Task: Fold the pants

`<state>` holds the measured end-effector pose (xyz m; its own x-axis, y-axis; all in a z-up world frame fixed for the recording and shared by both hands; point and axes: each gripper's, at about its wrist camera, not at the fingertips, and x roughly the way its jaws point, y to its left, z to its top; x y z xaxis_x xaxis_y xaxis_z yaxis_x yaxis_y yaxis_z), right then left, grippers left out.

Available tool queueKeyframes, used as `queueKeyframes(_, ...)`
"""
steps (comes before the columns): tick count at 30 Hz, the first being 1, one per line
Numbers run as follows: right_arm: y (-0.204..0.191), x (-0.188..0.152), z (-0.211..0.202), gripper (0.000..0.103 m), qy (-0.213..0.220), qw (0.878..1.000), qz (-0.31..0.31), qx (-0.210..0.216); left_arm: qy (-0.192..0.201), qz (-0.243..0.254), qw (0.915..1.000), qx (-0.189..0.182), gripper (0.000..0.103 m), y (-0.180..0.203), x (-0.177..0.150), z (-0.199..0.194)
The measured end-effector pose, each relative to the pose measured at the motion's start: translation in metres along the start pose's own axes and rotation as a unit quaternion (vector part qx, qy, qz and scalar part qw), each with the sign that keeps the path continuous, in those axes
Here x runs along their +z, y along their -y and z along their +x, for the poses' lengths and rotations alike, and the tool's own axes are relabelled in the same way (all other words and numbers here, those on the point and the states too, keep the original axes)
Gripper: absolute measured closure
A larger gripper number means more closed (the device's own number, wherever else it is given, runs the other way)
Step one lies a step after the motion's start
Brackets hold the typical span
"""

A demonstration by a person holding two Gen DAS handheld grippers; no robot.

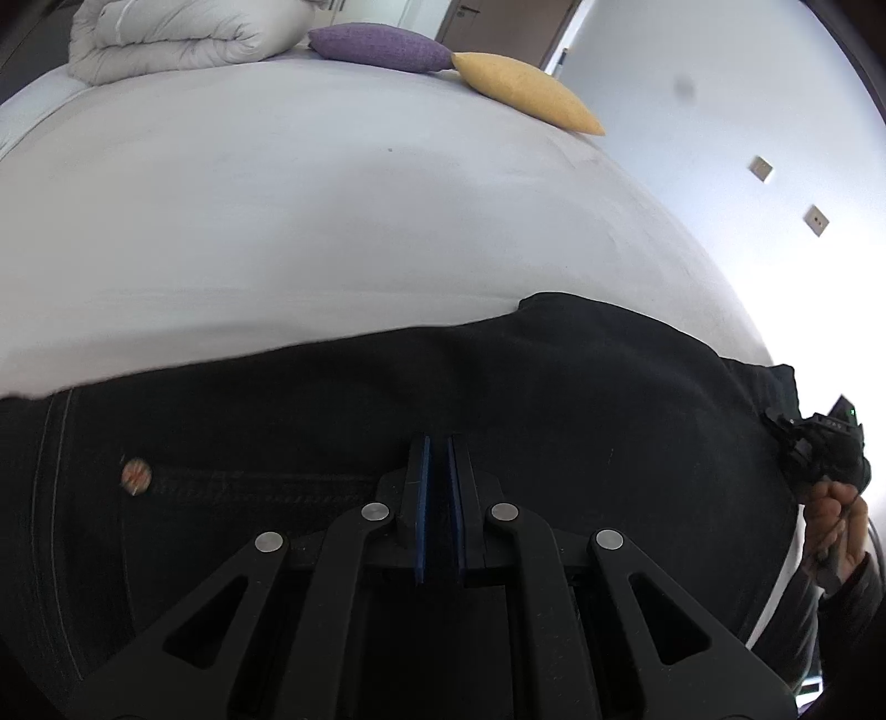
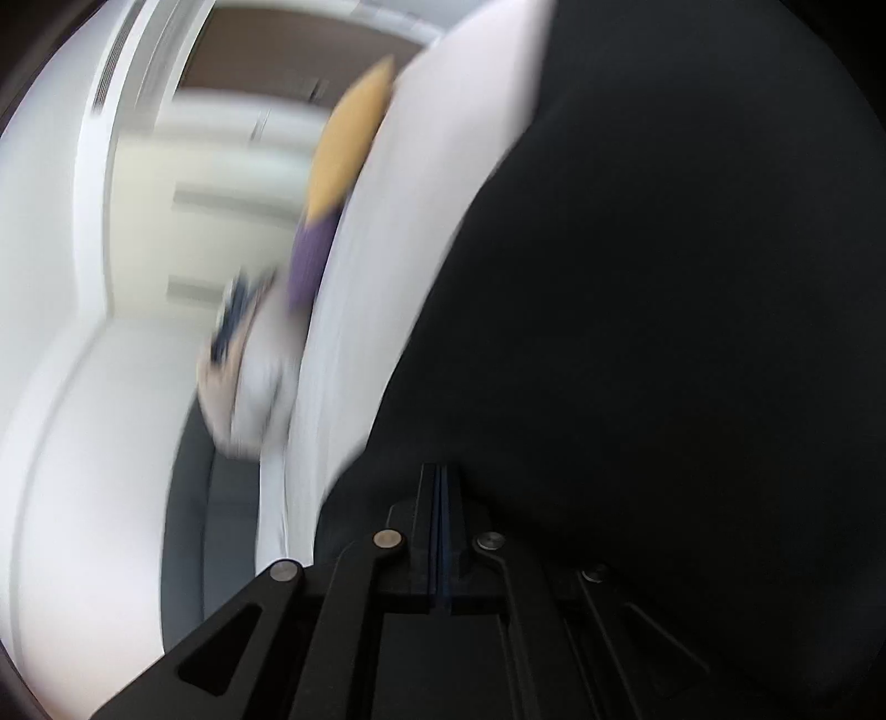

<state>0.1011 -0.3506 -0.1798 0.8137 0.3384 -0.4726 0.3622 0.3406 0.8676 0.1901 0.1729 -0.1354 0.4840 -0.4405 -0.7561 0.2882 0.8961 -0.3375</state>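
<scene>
Black pants (image 1: 498, 387) lie across the near part of a white bed (image 1: 332, 210), waistband button (image 1: 136, 476) at the left. My left gripper (image 1: 437, 443) is nearly shut on the pants' near fabric, blue pads close together. My right gripper (image 2: 441, 471) is shut on the pants (image 2: 664, 332), which fill the right of its blurred, tilted view. The right gripper also shows in the left wrist view (image 1: 819, 443), held by a hand at the pants' right end.
A folded white duvet (image 1: 166, 39), a purple cushion (image 1: 382, 47) and a yellow cushion (image 1: 526, 91) lie at the far end of the bed. A white wall with two sockets (image 1: 761, 169) stands to the right.
</scene>
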Motion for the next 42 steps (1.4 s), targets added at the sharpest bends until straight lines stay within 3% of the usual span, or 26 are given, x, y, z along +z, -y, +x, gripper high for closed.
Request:
queueKeyframes(6,0.038,0.032,-0.092,0.103,0.093,0.995,0.009,-0.022,0.009,-0.02,0.9996,0.016,0.095,-0.001,-0.014,-0.011)
queueKeyframes(9,0.042,0.034,-0.139,0.1,0.153,0.985,-0.008,-0.079,0.01,-0.022,0.9991,0.035,0.095,0.0,-0.026,-0.024)
queueKeyframes(11,0.044,0.03,-0.161,0.054,0.172,0.983,0.007,-0.068,0.02,-0.021,0.9989,0.037,0.095,0.014,-0.026,-0.027)
queueKeyframes(13,0.042,0.021,-0.181,0.035,0.181,0.982,0.006,-0.059,0.026,-0.019,0.9994,0.017,0.095,0.029,-0.033,-0.032)
queueKeyframes(14,0.042,0.016,-0.19,0.033,0.184,0.981,0.0,-0.059,0.027,-0.019,0.9994,0.005,0.095,0.039,-0.033,-0.031)
queueKeyframes(19,0.056,0.003,-0.183,0.033,0.141,0.989,0.018,-0.043,0.016,-0.01,0.9971,-0.073,0.095,0.092,-0.041,-0.016)
queueKeyframes(22,0.048,-0.009,-0.173,0.033,0.15,0.987,0.014,-0.048,-0.018,0.008,0.9976,-0.067,0.095,0.111,-0.048,0.004)
queueKeyframes(24,0.043,-0.008,-0.166,0.033,0.14,0.989,0.023,-0.03,-0.02,-0.001,0.9975,-0.068,0.095,0.107,-0.053,0.008)
queueKeyframes(28,0.04,-0.008,-0.143,0.036,0.126,0.991,0.052,0.004,-0.025,-0.058,0.9908,-0.12,0.095,0.087,-0.057,0.022)
queueKeyframes(30,0.041,-0.006,-0.14,0.042,0.13,0.99,0.057,0.01,-0.025,-0.061,0.9899,-0.125,0.095,0.085,-0.058,0.023)
queueKeyframes(35,0.05,0.008,-0.12,0.088,0.121,0.989,0.089,0.012,-0.02,-0.057,0.9909,-0.12,0.095,0.084,-0.06,0.03)
queueKeyframes(37,0.05,0.008,-0.117,0.091,0.124,0.988,0.096,0.012,-0.018,-0.056,0.991,-0.12,0.095,0.084,-0.06,0.031)
queueKeyframes(42,0.007,-0.003,-0.115,0.091,0.132,0.991,0.005,-0.027,-0.015,-0.053,0.9912,-0.121,0.095,0.088,-0.067,0.033)
